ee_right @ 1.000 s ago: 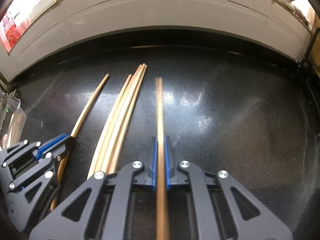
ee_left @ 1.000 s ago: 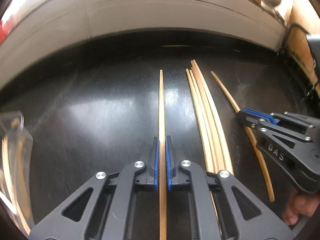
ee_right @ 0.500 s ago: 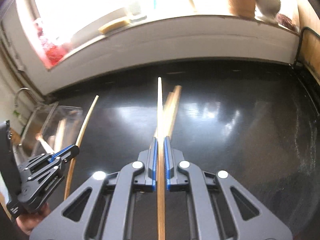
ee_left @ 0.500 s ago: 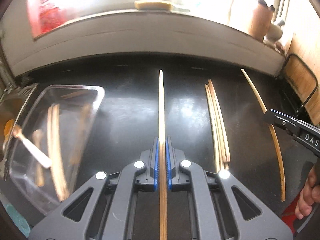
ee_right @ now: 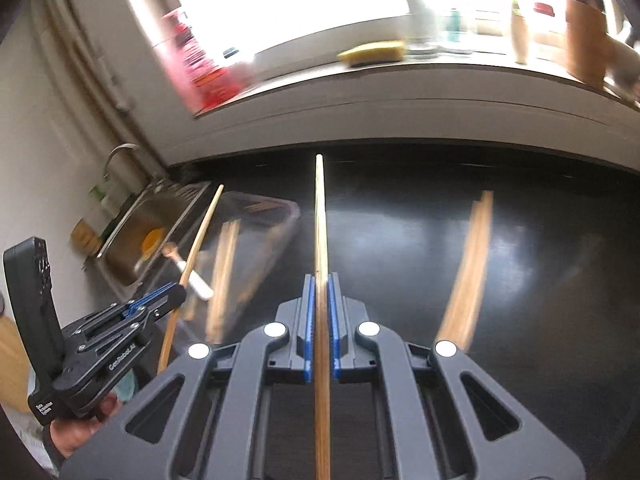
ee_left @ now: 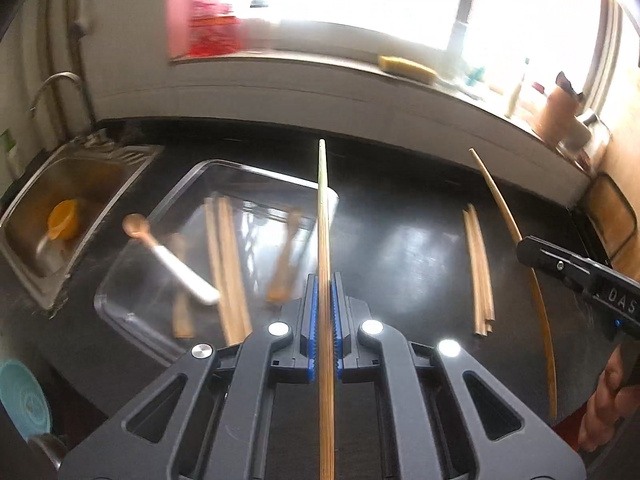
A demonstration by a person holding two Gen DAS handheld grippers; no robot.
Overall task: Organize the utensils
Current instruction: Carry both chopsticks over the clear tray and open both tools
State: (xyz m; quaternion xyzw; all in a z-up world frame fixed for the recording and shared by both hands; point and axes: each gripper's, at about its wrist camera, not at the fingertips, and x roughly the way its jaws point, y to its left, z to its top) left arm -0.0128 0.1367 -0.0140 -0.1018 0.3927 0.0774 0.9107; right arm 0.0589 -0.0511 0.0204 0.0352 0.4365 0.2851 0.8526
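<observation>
My left gripper (ee_left: 325, 280) is shut on a single wooden chopstick (ee_left: 323, 208), held in the air with its tip above the right end of the clear tray (ee_left: 192, 184). In the tray lie a few chopsticks (ee_left: 228, 264) and a white-handled wooden spoon (ee_left: 160, 248). My right gripper (ee_right: 322, 280) is shut on another chopstick (ee_right: 320, 216) above the black counter. In the left wrist view the right gripper (ee_left: 532, 248) shows at the right with its chopstick (ee_left: 504, 208). A bundle of loose chopsticks (ee_left: 478, 268) lies on the counter between the grippers.
A steel sink (ee_left: 60, 184) with an orange cup (ee_left: 62, 224) lies left of the tray, a faucet behind it. A yellow sponge (ee_left: 406, 66) and jars stand on the window sill. A teal plate (ee_left: 20, 396) sits at the near left, a wire rack (ee_left: 616, 216) far right.
Both grippers have risen off the counter and swung left, each carrying its chopstick. The tray and the sink have come into view under the left gripper.
</observation>
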